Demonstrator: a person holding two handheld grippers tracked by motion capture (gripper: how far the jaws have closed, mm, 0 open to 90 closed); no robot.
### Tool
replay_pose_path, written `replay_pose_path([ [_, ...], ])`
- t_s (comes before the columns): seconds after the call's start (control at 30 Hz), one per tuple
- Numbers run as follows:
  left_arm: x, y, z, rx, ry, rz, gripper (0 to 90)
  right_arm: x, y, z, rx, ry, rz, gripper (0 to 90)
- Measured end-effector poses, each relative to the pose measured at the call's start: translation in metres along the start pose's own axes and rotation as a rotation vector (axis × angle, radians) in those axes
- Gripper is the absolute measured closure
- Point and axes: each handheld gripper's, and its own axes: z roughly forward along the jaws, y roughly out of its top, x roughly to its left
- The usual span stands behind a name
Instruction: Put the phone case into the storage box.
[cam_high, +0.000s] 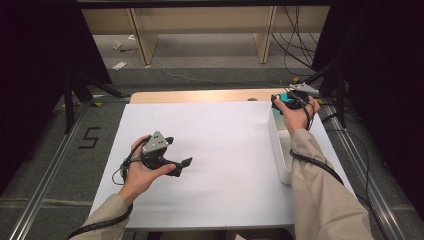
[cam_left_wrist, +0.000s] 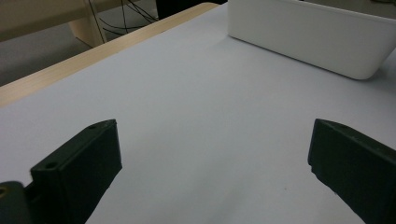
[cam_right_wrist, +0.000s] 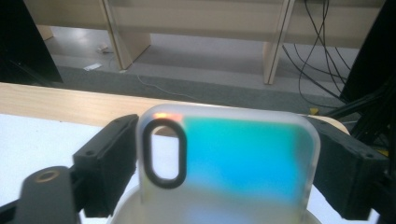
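A translucent phone case (cam_right_wrist: 233, 158) with a teal-blue tint and a dark-rimmed camera cutout stands upright between the jaws of my right gripper (cam_right_wrist: 229, 163), which is shut on its two sides. In the high view that gripper (cam_high: 282, 101) holds the case (cam_high: 287, 97) over the far end of a long white bin (cam_high: 281, 150) at the table's right. The bin's rim (cam_right_wrist: 130, 205) lies just under the case. My left gripper (cam_high: 179, 151) hovers low over the white table sheet (cam_high: 220, 150) at centre left. Its jaws stand wide open with nothing between them (cam_left_wrist: 215, 154).
The white bin (cam_left_wrist: 308, 32) lies ahead of the left gripper, to its upper right. A wooden table edge (cam_high: 200, 95) runs along the far side. Beyond it are wooden shelf legs (cam_high: 142, 40) and loose cables (cam_high: 295, 45) on the floor. A "5" (cam_high: 90, 137) marks the floor at left.
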Motion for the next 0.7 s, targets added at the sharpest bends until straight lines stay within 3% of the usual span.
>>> replay_pose_path([
  [0.37, -0.0001, -0.0001, 0.0005, 0.0, -0.001, 0.0, 1.9, -0.0011, 0.0036, -0.0016, -0.019, 0.017, 0.023, 2.0],
  [0.7, 0.0002, 0.0002, -0.0001, 0.001, 0.001, -0.001, 1.9, -0.0013, 0.0082, -0.009, -0.04, 0.031, 0.038, 0.6],
])
